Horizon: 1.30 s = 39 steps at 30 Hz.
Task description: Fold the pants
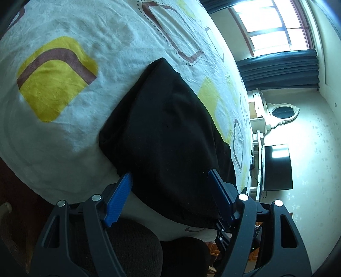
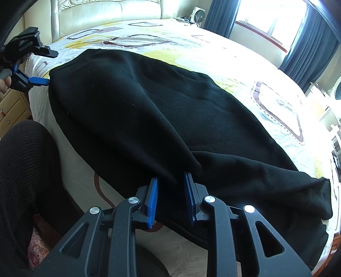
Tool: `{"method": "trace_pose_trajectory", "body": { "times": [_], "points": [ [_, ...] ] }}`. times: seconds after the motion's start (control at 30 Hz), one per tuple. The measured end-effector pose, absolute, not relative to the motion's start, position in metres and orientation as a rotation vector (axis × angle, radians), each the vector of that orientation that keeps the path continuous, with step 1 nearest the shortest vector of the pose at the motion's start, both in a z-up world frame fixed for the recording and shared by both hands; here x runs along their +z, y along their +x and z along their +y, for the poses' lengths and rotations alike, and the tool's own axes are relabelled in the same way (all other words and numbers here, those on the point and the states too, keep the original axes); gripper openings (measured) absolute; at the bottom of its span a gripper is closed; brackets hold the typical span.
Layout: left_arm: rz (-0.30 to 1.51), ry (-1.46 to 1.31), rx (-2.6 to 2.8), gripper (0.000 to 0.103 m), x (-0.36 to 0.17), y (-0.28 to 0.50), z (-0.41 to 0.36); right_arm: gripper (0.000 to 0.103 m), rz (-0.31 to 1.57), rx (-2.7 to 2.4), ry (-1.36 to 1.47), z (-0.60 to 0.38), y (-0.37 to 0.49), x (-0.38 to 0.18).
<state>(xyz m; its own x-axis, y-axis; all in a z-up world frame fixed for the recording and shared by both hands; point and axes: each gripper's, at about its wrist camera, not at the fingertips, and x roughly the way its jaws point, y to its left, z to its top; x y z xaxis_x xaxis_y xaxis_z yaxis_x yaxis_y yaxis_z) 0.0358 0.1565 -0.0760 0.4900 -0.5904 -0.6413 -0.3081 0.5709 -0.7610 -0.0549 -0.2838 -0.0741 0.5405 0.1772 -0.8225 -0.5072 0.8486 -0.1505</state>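
Observation:
Black pants (image 2: 162,110) lie lengthwise along the near edge of the bed (image 2: 213,49), one end far left, the other draped over the edge at right. In the left wrist view the pants (image 1: 168,136) fill the middle. My left gripper (image 1: 170,176) is open, its blue fingers (image 1: 121,191) on either side of the near end of the pants. It also shows in the right wrist view (image 2: 32,64) at the far left end. My right gripper (image 2: 171,179) is open, its fingers (image 2: 152,200) straddling the pants' near edge.
The bed has a white cover with yellow and brown shapes (image 1: 55,76). A cream headboard (image 2: 106,10) stands at the back. A wooden nightstand (image 2: 10,110) is at left. Windows with dark curtains (image 2: 307,55), a television (image 1: 277,168) and the person's dark-clothed legs (image 2: 23,162) are near.

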Motion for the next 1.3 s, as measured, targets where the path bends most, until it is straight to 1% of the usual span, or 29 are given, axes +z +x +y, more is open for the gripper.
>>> {"method": "trace_pose_trajectory", "body": {
  "times": [0.1, 0.2, 0.23, 0.27, 0.37, 0.43, 0.53, 0.63, 0.73, 0.8, 0.87, 0.9, 0.93, 0.97, 1.03, 1.1, 1.17, 1.27, 1.3],
  "points": [
    [1.073, -0.992, -0.201, 0.069, -0.077, 0.043, 0.154, 0.025, 0.913, 0.42, -0.4, -0.284, -0.056, -0.074],
    [1.036, -0.951, -0.192, 0.045, -0.073, 0.048, 0.154, 0.026, 0.912, 0.423, -0.396, -0.284, -0.056, -0.075],
    [1.033, -0.936, -0.181, 0.027, -0.073, 0.049, 0.154, 0.026, 0.911, 0.423, -0.396, -0.285, -0.056, -0.075],
    [1.039, -0.928, -0.166, 0.016, -0.075, 0.05, 0.156, 0.026, 0.911, 0.423, -0.396, -0.285, -0.056, -0.074],
    [1.063, -0.944, -0.107, 0.011, -0.085, 0.045, 0.162, 0.026, 0.902, 0.422, -0.419, -0.283, -0.058, -0.073],
    [1.071, -0.935, -0.082, 0.009, -0.085, 0.04, 0.164, 0.025, 0.886, 0.414, -0.461, -0.277, -0.062, -0.071],
    [1.059, -0.874, -0.049, 0.009, -0.076, 0.034, 0.165, 0.025, 0.854, 0.408, -0.498, -0.268, -0.071, -0.064],
    [1.069, -0.804, -0.032, 0.009, -0.072, 0.031, 0.165, 0.025, 0.86, 0.424, -0.527, -0.262, -0.078, -0.064],
    [1.103, -0.784, -0.036, 0.01, -0.083, 0.033, 0.166, 0.028, 0.884, 0.436, -0.523, -0.261, -0.078, -0.075],
    [1.098, -0.745, -0.046, 0.012, -0.079, 0.032, 0.164, 0.031, 0.905, 0.461, -0.44, -0.27, -0.073, -0.067],
    [1.075, -0.703, -0.052, 0.016, -0.068, 0.028, 0.161, 0.052, 0.916, 0.478, -0.261, -0.296, -0.067, -0.05],
    [1.067, -0.68, -0.044, 0.018, -0.062, 0.025, 0.16, 0.055, 0.906, 0.465, -0.168, -0.315, -0.066, -0.041],
    [1.052, -0.662, -0.03, 0.024, -0.056, 0.022, 0.161, 0.057, 0.897, 0.441, -0.083, -0.337, -0.064, -0.033],
    [1.033, -0.657, -0.023, 0.029, -0.051, 0.018, 0.163, 0.057, 0.89, 0.408, -0.003, -0.363, -0.063, -0.026],
    [1.002, -0.657, -0.001, 0.032, -0.043, 0.011, 0.167, 0.057, 0.86, 0.306, 0.14, -0.428, -0.064, -0.014],
    [0.971, -0.674, 0.016, 0.04, -0.037, 0.006, 0.171, 0.057, 0.828, 0.159, 0.262, -0.504, -0.07, -0.007],
    [0.933, -0.695, 0.019, 0.056, -0.031, 0.004, 0.173, 0.057, 0.806, 0.036, 0.397, -0.581, -0.078, -0.005],
    [0.886, -0.682, 0.033, 0.065, -0.023, 0.004, 0.169, 0.057, 0.804, -0.169, 0.532, -0.689, -0.088, -0.011],
    [0.875, -0.678, 0.036, 0.067, -0.021, 0.005, 0.167, 0.057, 0.815, -0.226, 0.548, -0.716, -0.089, -0.016]
  ]
}}
